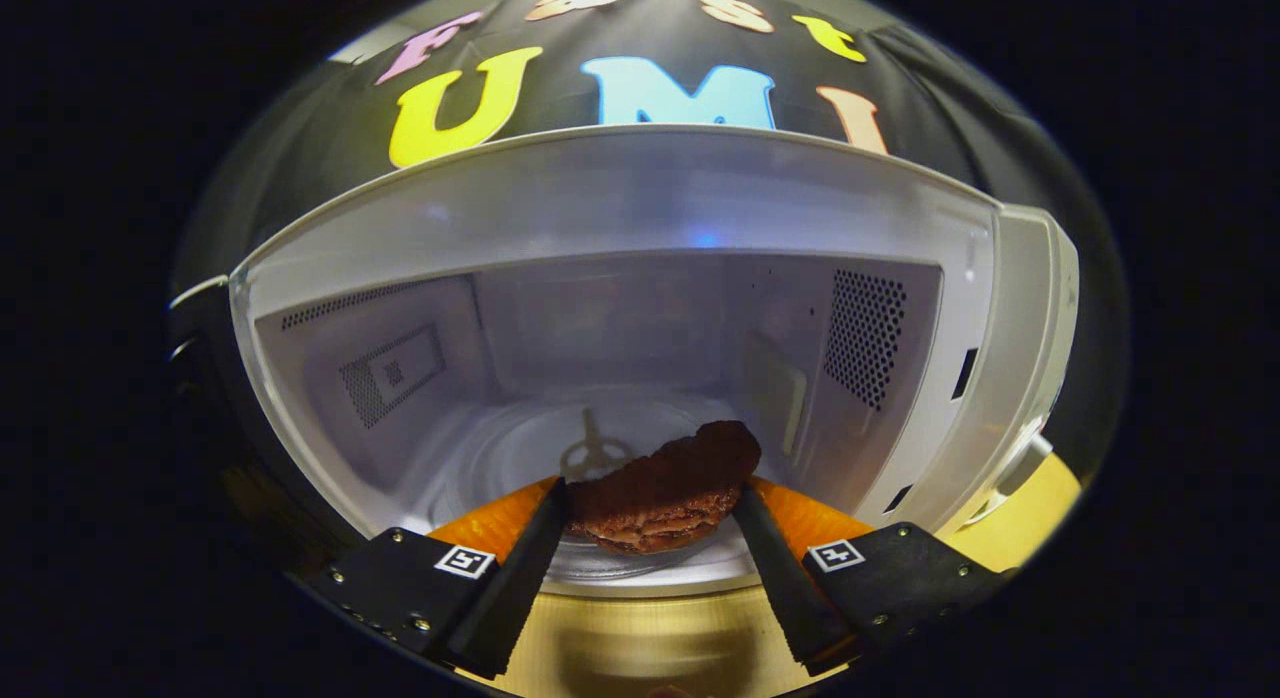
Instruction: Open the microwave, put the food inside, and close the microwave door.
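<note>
Now hand-held gripper [655, 498] clamping food [668, 490], microwave [640, 278] open

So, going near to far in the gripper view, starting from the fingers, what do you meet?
Fingers shut on the food → glass turntable → microwave's back wall → booth wall.

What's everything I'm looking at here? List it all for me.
microwave: one, white, door open, straight ahead of the fingers
glass turntable: one, clear, on the microwave floor
food: one, dark brown patty-like piece, held between the fingers at the microwave's opening
table: one, yellowish wood, under the microwave
booth wall: one, black cloth, behind the microwave
gripper: one, fingers closed on the food from both sides
</note>
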The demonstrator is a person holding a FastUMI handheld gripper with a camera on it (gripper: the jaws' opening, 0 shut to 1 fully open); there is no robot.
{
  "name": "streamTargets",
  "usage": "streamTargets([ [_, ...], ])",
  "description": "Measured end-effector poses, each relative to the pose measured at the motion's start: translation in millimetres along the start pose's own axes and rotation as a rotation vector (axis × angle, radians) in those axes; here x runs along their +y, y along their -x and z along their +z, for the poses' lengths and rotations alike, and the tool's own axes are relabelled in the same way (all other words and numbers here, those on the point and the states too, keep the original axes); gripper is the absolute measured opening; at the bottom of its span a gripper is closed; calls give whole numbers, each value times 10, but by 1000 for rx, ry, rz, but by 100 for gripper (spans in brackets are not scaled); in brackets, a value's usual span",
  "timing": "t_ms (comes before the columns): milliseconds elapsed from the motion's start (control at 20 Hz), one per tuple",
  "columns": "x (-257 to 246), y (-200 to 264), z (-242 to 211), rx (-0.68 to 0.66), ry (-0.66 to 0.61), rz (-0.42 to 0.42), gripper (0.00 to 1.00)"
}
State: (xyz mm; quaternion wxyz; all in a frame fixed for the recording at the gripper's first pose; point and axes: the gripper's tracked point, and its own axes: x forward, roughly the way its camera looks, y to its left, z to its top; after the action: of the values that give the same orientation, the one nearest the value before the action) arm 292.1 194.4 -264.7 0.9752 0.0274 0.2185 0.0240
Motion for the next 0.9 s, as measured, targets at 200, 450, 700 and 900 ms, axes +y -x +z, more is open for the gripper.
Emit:
streamTargets([
  [200,116,39,-177,116,-72,65,98],
  [450,131,170,217,32,25,64,98],
  [700,316,615,412,1,-14,142,99],
  [900,411,1200,534,-29,-11,190,99],
])
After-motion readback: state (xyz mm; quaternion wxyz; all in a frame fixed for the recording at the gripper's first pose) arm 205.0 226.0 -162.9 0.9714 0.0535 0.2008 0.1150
